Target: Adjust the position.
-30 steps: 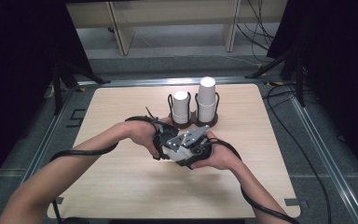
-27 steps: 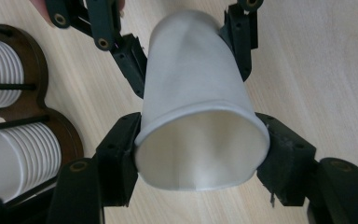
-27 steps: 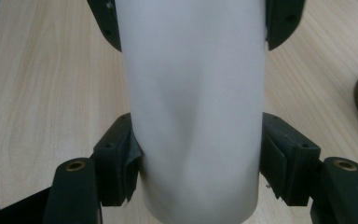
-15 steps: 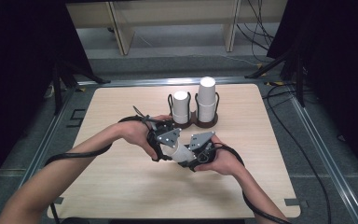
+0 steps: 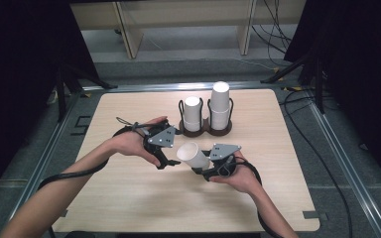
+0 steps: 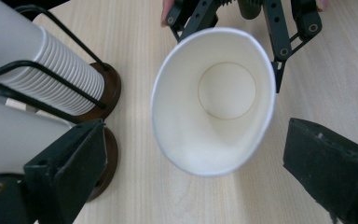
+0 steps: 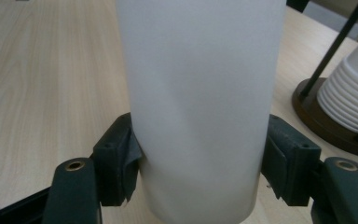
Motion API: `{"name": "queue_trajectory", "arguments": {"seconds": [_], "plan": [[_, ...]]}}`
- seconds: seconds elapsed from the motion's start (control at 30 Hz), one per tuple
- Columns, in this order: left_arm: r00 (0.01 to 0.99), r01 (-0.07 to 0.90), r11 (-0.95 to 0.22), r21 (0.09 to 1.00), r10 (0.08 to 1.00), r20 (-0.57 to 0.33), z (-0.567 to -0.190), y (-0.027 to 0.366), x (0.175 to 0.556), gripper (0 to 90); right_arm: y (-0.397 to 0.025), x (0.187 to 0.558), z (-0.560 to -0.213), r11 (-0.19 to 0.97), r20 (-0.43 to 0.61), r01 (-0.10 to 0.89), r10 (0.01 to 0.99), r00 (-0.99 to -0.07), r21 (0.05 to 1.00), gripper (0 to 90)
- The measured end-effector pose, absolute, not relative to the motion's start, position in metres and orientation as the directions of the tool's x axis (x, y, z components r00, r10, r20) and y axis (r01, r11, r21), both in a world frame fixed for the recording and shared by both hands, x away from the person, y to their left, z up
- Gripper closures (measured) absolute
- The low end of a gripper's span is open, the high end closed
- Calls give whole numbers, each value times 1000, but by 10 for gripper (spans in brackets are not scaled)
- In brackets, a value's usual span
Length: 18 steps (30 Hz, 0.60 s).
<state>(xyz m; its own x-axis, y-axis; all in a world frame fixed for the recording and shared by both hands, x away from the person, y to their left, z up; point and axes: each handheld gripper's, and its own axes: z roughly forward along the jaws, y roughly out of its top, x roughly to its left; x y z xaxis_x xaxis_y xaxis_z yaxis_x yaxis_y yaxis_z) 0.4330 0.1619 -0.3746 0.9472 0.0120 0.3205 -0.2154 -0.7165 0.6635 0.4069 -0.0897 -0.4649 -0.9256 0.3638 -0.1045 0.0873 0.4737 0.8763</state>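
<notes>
High view gives me the plainest read: I have a single white paper cup (image 5: pixel 193 155) held on its side above the middle of the wooden table (image 5: pixel 129 198), its open mouth turned toward my left gripper (image 5: pixel 164 148); the left gripper view looks straight into that mouth, where the cup (image 6: pixel 214 100) shows a clean white inside, a round flat bottom and a thin rolled rim pressed slightly out of round.

Behind the cup, toward the far edge, stands a dark two-post cup holder (image 5: pixel 206 126) with a shorter stack of cups (image 5: pixel 192 113) and a taller stack of cups (image 5: pixel 220 105), each ringed by black wire loops; the holder sits near the held cup but apart from it; the near half of the table and both of its side edges lie well apart from my hands, so there is open board to my left, right and front.

My right gripper (image 5: pixel 217 163) is clamped across the cup's body near its base; the right gripper view shows both black pads pressed flat against the white wall (image 7: pixel 200 107), one on each side, with the wall faintly creased between them. My left gripper stands spread wide, its two jaws either side of the rim in its own view with bare table showing between each jaw and the cup; it grips nothing and touches nothing that I can see.
</notes>
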Motion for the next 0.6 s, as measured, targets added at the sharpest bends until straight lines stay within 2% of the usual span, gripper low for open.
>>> {"name": "queue_trajectory", "arguments": {"seconds": [0.07, 0.2, 0.23, 0.27, 0.3, 0.37, 0.4, 0.43, 0.5, 0.6], "plan": [[950, -182, -682, 708, 65, 307, -377, 170, 432, 37, -92, 406, -466, 437, -101, 96, 404, -909, 894, 353], [949, -157, -660, 734, 105, 298, -381, 179, 430, 25, -96, 405, -467, 405, -100, 99, 443, -891, 909, 352], [945, -133, -639, 758, 150, 292, -387, 184, 428, 24, -97, 404, -468, 365, -76, 120, 481, -873, 923, 352], [945, -133, -639, 758, 150, 292, -387, 184, 428, 24, -98, 402, -469, 348, -59, 137, 498, -865, 928, 352], [940, -110, -613, 782, 192, 283, -395, 188, 427, 24, -100, 404, -468, 355, -94, 102, 495, -864, 929, 352], [936, -92, -601, 794, 220, 275, -399, 191, 426, 24, -101, 404, -469, 331, -93, 101, 524, -847, 938, 352], [931, -78, -576, 814, 250, 266, -404, 192, 424, 24, -101, 404, -469, 331, -93, 101, 524, -847, 938, 352], [924, -51, -541, 839, 293, 245, -409, 195, 422, 24, -101, 404, -470, 272, -51, 115, 533, -844, 955, 352], [921, -34, -515, 857, 318, 227, -413, 198, 421, 24, -103, 405, -468, 290, -84, 95, 547, -833, 952, 351], [912, 5, -423, 906, 373, 169, -423, 201, 416, 25, -105, 405, -467, 241, -52, 108, 574, -817, 965, 352]]}}
